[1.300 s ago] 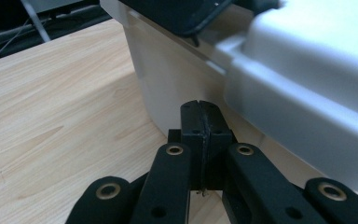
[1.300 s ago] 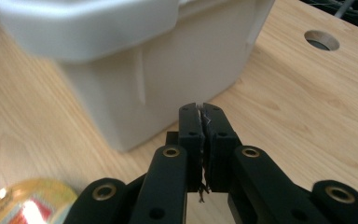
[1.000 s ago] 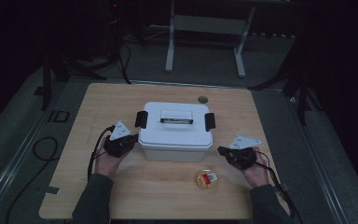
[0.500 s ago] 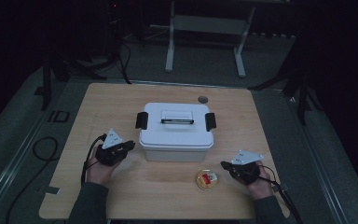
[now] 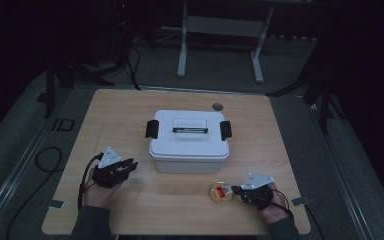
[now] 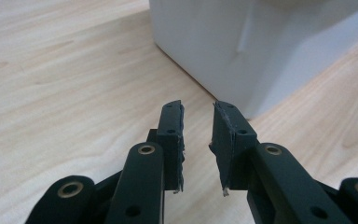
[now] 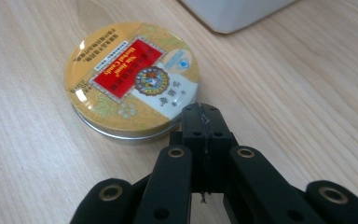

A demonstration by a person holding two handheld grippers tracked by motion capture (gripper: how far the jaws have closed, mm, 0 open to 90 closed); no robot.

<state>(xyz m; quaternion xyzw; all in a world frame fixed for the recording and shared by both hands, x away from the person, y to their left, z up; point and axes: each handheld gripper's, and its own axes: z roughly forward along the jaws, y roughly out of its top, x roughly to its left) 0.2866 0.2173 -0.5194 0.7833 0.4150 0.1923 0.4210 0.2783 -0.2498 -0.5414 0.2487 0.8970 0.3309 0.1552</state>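
Down at the near right of the pale wooden surface (image 5: 130, 120), the right gripper (image 5: 240, 191) sits low with its jaws clenched tight together, nothing between them, the tips just at the rim of the small round gold tin with the red label (image 5: 221, 192). In the right gripper view that tin (image 7: 131, 79) lies flat on the wood, lid up, and the closed tips (image 7: 202, 122) come right up to its near edge; whether they actually touch the metal is too close to call. The tin rests in front of the white plastic lidded box (image 5: 189, 141), near its front right corner but apart from it. Over on the left, the left gripper (image 5: 129, 166) is held above the wood, just beside the box's front left corner, pointing toward it. Its jaws have just been opening, and the left gripper view shows a narrow gap between the two pads (image 6: 173, 135) with only bare wood behind it, so it is released and grasping nothing. The box (image 6: 261, 46) stands just ahead of those tips, its lid on and black latches (image 5: 152, 129) at both ends.
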